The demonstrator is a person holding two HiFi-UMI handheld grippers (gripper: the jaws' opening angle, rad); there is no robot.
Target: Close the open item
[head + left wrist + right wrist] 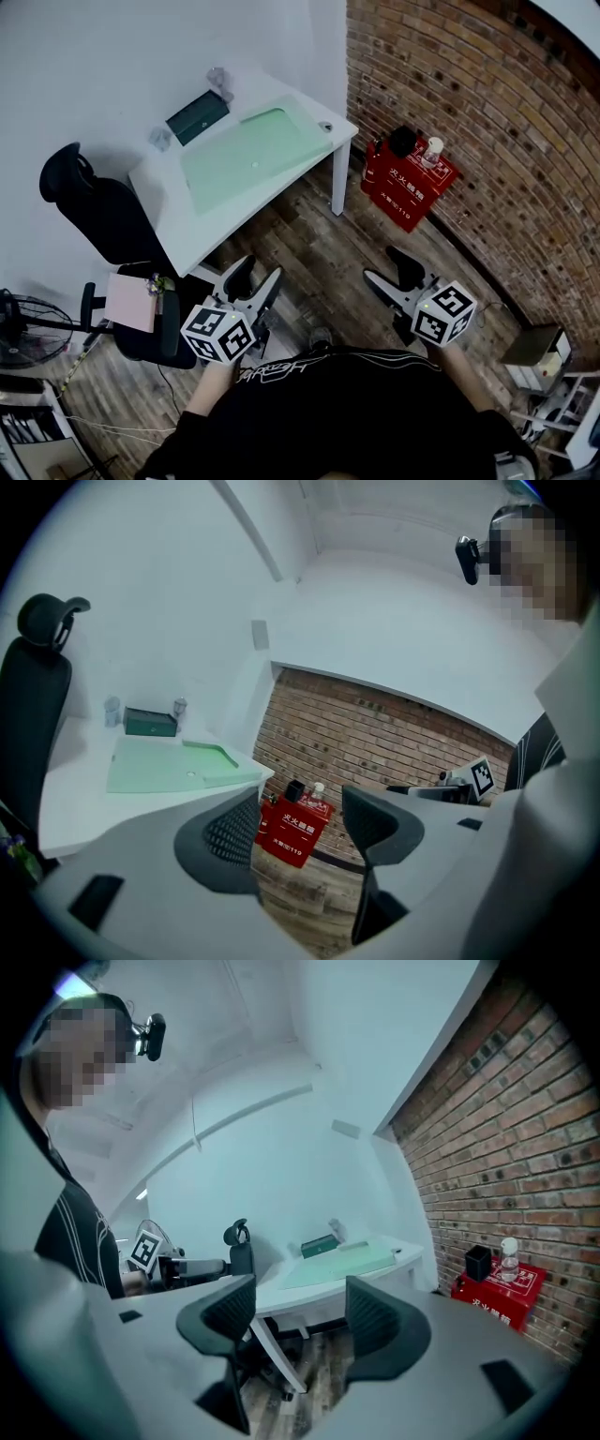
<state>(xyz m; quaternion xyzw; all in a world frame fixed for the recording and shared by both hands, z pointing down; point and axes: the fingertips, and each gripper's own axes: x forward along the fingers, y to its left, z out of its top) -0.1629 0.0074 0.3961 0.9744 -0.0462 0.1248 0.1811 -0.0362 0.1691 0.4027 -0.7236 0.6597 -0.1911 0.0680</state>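
Standing well apart from both grippers, the white table (183, 230) is seen to carry a green mat (246, 155) and, at its far end near the wall, a dark green box (197, 116), taken to be the item to close, though its lid cannot be made out. The left gripper (255, 277) and right gripper (389, 270) are held low over the floor, jaws apart and empty. The approach is judged not yet begun; a reach to the box is called for next.
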